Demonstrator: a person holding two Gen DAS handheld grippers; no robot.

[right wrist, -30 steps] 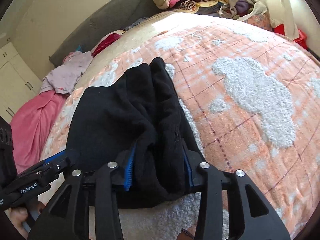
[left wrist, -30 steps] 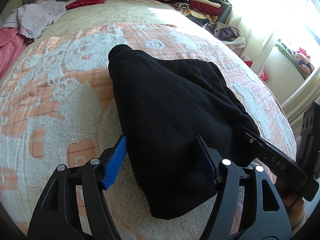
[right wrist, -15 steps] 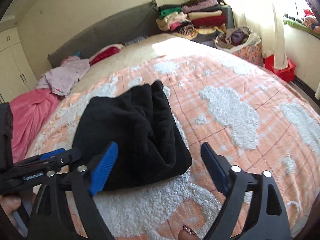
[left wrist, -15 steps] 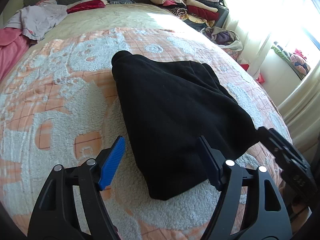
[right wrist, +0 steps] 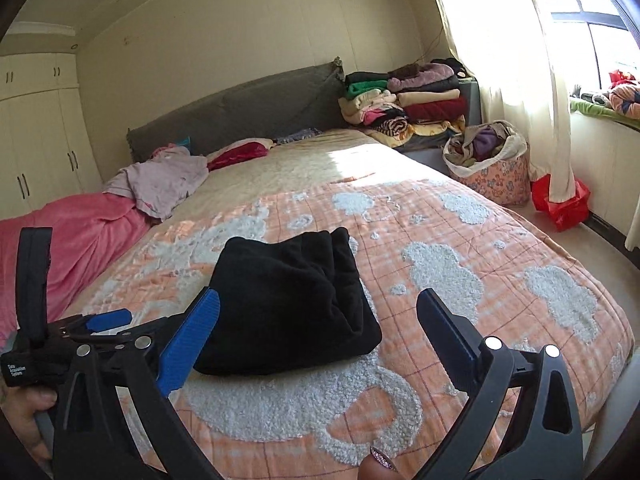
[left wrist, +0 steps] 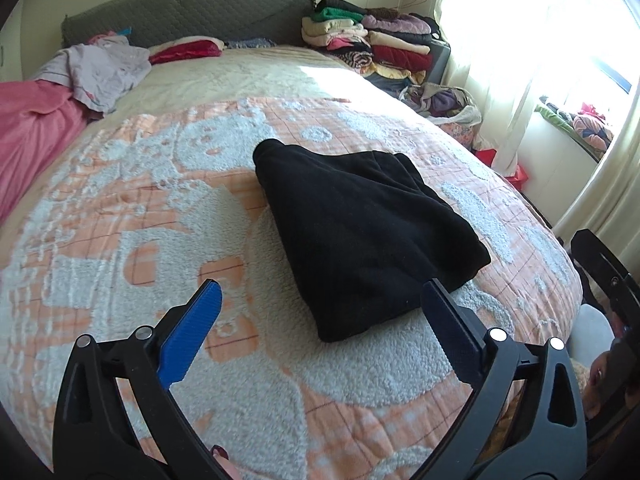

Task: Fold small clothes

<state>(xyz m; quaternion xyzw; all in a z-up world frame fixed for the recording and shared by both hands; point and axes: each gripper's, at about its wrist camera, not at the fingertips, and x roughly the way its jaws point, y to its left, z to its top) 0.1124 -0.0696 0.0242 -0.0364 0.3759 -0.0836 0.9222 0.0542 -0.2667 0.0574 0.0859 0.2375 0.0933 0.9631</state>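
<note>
Black folded garment (left wrist: 360, 240) lies on the bed (left wrist: 120, 220), ahead of both gaping tools; its long axis runs away rightward-to-left. Left hand-held gripper (left wrist: 320, 320) and right hand-held gripper (right wrist: 320, 320) are opening, nothing between them, about equally near.

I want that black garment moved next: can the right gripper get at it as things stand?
Probably yes: the right gripper, jaws opening with nothing between them, faces the black garment, which lies alone on the blanket.

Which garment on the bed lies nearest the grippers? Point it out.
The folded black fleece garment on the orange patterned blanket; the crumpled lilac garment and the red garment lie far back by the headboard.
</note>
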